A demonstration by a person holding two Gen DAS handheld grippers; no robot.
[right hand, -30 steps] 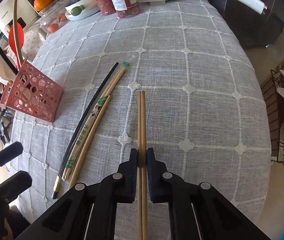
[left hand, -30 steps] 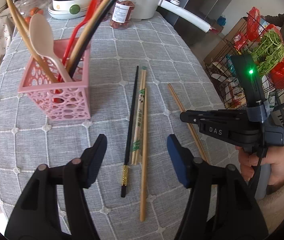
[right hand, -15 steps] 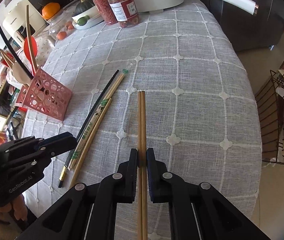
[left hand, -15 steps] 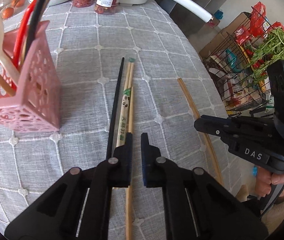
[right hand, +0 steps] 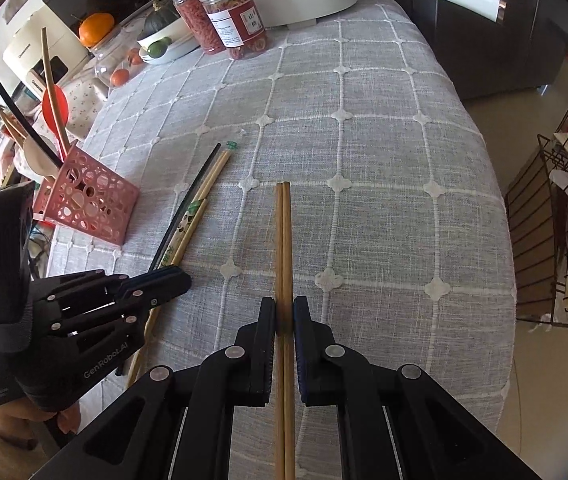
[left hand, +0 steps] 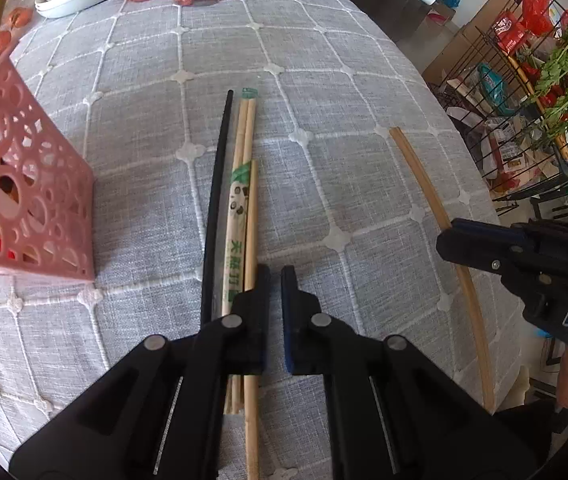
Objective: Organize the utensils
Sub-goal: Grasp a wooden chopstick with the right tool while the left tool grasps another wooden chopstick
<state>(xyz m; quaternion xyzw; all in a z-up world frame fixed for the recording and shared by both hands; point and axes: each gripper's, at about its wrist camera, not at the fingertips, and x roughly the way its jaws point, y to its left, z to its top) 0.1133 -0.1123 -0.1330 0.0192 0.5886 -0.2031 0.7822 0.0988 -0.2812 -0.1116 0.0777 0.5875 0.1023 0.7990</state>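
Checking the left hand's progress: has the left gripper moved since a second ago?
Yes. The left gripper has come in past the pink holder, down onto the chopsticks, its jaws closing with nothing visibly between them.

A black chopstick (left hand: 215,204), a paper-sleeved pair (left hand: 237,216) and a bare bamboo chopstick (left hand: 250,240) lie side by side, touching, just beside the pink perforated holder (left hand: 23,200). A bamboo pair (right hand: 283,248) is held lengthwise, well apart from them.
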